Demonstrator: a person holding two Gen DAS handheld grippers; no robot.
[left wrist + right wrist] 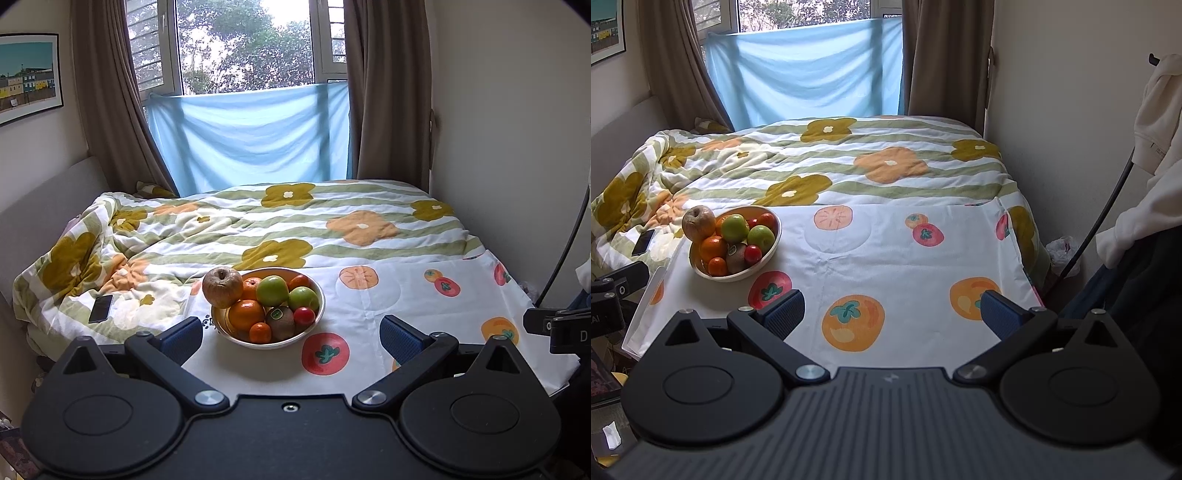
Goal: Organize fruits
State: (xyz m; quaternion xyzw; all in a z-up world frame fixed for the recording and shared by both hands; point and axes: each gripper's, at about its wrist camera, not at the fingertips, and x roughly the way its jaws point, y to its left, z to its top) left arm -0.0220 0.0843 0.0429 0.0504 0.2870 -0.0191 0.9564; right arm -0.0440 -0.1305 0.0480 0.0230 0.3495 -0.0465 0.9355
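The left gripper (291, 334) is hovering low with its jaws spread wide and nothing between them, aimed at the bowl (221, 328) just beyond, at about 12 o'clock. The right gripper (892, 314) is likewise gaping and empty over the fruit-print cloth (886, 254), with the bowl off at 10 o'clock.

All the fruit is sitting heaped in the bowl: a brown apple (222, 287) perched on the rim at 10 o'clock, oranges (246, 314), green apples (272, 290), a kiwi (280, 322) wearing a green sticker too small to read, and a red tomato (304, 316). That pile fits either gathered fruit or fruit awaiting sorting.

A phone (101, 308) is lying on the quilt (258, 229) at 9 o'clock.
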